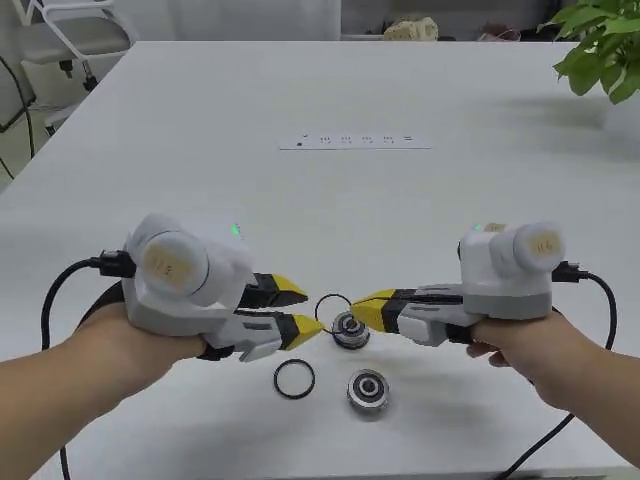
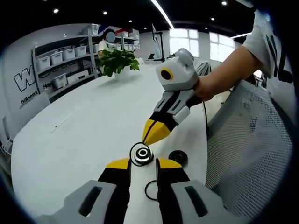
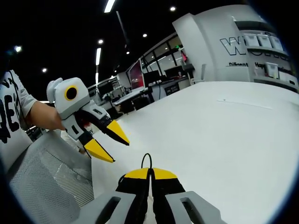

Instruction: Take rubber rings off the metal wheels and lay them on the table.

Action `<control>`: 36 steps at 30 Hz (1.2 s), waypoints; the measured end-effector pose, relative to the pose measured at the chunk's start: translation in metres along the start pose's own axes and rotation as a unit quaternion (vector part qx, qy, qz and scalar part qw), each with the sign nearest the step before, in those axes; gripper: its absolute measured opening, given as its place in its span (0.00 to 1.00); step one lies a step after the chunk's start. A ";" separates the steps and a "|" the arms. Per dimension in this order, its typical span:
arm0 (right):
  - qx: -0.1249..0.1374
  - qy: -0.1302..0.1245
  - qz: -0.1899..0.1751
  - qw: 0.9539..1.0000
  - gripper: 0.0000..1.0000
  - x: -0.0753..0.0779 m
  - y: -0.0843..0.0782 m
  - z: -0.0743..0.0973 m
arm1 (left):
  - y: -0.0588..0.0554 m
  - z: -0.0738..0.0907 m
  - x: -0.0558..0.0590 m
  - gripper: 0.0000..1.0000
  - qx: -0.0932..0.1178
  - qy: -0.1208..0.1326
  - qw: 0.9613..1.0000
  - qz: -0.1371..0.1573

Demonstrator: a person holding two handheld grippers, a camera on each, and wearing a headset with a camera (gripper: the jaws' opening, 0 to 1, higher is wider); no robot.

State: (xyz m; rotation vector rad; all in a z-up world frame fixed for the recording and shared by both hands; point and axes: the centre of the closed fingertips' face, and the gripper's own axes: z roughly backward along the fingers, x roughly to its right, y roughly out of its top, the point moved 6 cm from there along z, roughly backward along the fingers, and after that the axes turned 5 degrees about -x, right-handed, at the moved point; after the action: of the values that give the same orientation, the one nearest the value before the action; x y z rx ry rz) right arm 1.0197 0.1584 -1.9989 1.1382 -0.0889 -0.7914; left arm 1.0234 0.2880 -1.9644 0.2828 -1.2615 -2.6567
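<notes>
A metal wheel (image 1: 348, 330) (image 2: 141, 155) lies near the table's front edge. My right gripper (image 1: 362, 308) (image 3: 149, 171) is shut on a thin black rubber ring (image 1: 333, 295) (image 3: 145, 161), which loops up from its yellow tips just above that wheel. From the left, my left gripper (image 1: 300, 310) (image 2: 142, 163) stands open, its tips on either side of the wheel's near edge. In the left gripper view the right gripper (image 2: 147, 137) points down at the wheel. A second wheel (image 1: 368, 390) (image 2: 177, 157) and a loose ring (image 1: 294, 379) (image 2: 146, 190) lie flat closer to me.
The white table (image 1: 320, 210) stretches far ahead, with a small printed strip (image 1: 355, 142) at mid-table. A green plant (image 1: 600, 50) stands at the far right corner. A mesh chair (image 2: 252, 140) is beside the table's near edge. Cables trail from both grippers.
</notes>
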 end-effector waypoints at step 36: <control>-0.058 0.070 0.000 0.996 0.00 -0.034 -0.004 -0.025 | -0.036 0.059 0.004 0.21 0.005 0.022 0.999 0.033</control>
State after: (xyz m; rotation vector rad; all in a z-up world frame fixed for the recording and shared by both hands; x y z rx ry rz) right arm 1.0042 0.1975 -2.0032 1.0805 0.0732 -0.7058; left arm 1.0021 0.3530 -1.9560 0.2958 -1.2497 -2.5751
